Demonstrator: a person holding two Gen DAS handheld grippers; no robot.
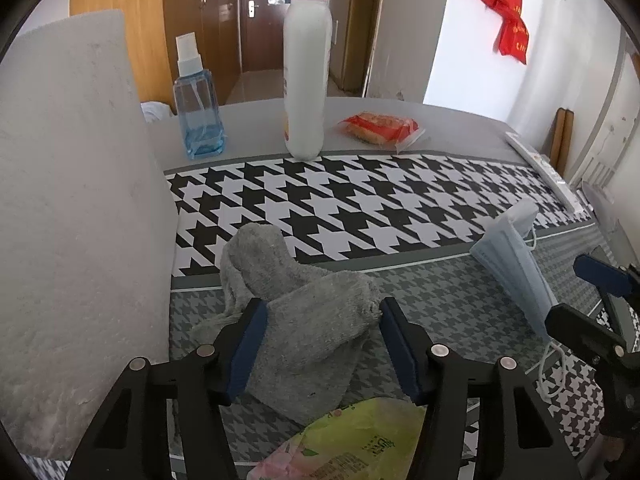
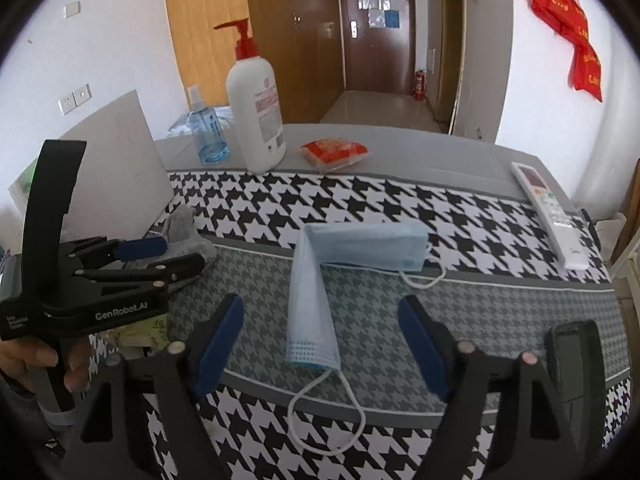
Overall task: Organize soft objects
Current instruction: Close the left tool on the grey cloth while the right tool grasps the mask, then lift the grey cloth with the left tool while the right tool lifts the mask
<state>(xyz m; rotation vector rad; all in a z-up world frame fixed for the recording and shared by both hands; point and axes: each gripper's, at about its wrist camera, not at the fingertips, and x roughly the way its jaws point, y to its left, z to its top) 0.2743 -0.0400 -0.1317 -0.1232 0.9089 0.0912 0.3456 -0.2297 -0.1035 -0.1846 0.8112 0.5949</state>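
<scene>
A grey fluffy sock (image 1: 280,264) lies crumpled on the houndstooth table cover (image 1: 360,200), beside a white block. My left gripper (image 1: 322,308) straddles it, a blue pad close at each side, the jaws not visibly squeezing it. The right wrist view shows that gripper (image 2: 180,254) at the left over the sock (image 2: 184,224), with a hand holding it. A light blue face mask (image 2: 312,300), bent into an L, lies flat with its ear loop towards me. My right gripper (image 2: 320,306) stands open around the mask's near end, both pads well clear of it.
A tall white block (image 1: 72,220) stands at the left. Along the back are a blue spray bottle (image 1: 198,116), a white pump bottle (image 1: 306,80) and a red snack packet (image 1: 380,128). A remote (image 2: 548,212) lies right, a dark phone (image 2: 572,356) near right, a green tissue pack (image 1: 352,440) near.
</scene>
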